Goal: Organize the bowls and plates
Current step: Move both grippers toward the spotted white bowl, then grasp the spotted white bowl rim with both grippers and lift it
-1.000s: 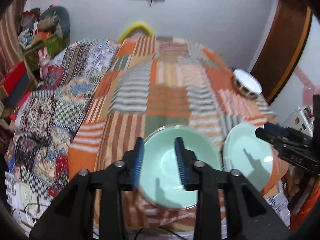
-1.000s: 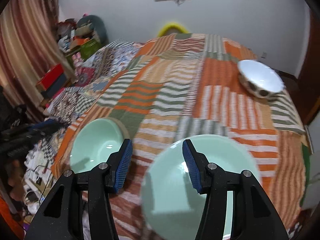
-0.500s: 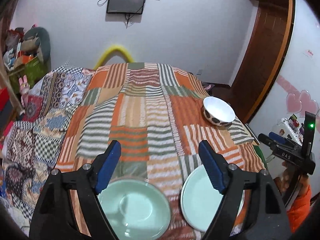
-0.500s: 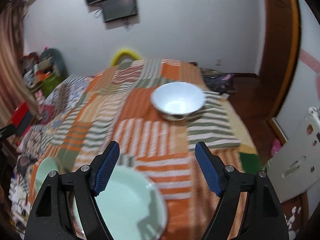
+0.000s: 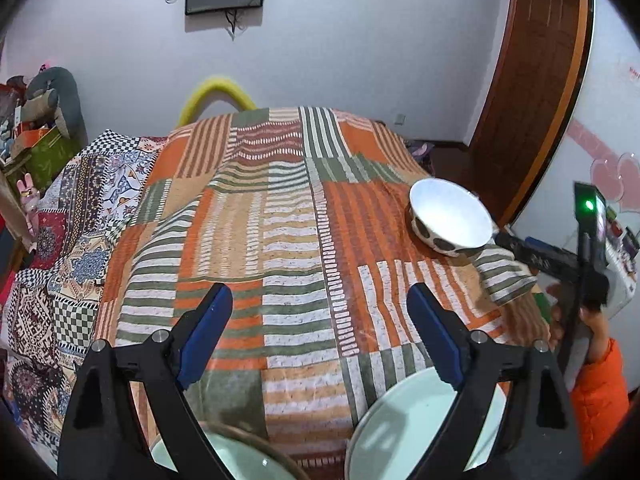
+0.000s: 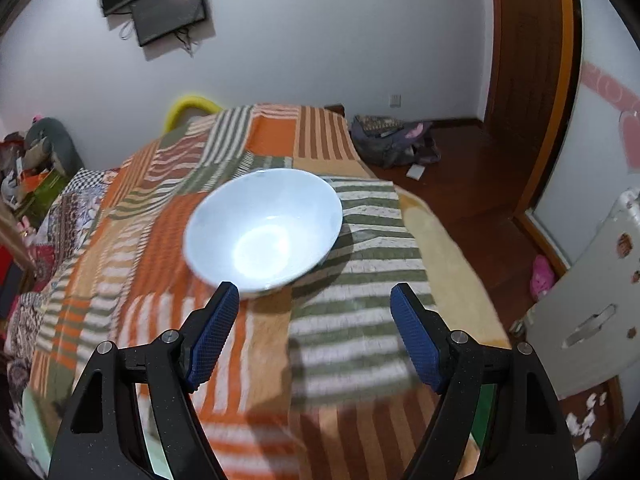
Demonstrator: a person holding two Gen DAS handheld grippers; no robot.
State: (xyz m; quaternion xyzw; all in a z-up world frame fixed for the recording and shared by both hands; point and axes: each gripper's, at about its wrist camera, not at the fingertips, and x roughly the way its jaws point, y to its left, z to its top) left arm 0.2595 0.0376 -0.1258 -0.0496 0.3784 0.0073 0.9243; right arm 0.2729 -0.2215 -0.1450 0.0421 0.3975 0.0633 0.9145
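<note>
A white bowl with dark spots (image 5: 450, 218) sits on the striped patchwork blanket (image 5: 280, 240) at the right of the bed. In the right wrist view the bowl (image 6: 262, 234) lies just ahead of my open, empty right gripper (image 6: 316, 326), near its left finger. My left gripper (image 5: 320, 338) is open and empty above the near edge of the bed. A pale green plate (image 5: 404, 436) lies under its right finger and a pale green bowl (image 5: 224, 460) under its left. The right gripper (image 5: 516, 246) shows at the far right of the left wrist view.
A patterned quilt (image 5: 60, 260) covers the left side of the bed. Boxes and clutter (image 5: 36, 140) stand at the far left. A wooden door (image 6: 528, 80) and bare floor with a bag (image 6: 392, 142) lie to the right. A white appliance (image 6: 592, 312) stands at the right.
Both grippers opened wide and pulled up off the green dishes. The right gripper swung right and forward, close to the white bowl. The left gripper rose, with the green dishes now at the frame bottom.
</note>
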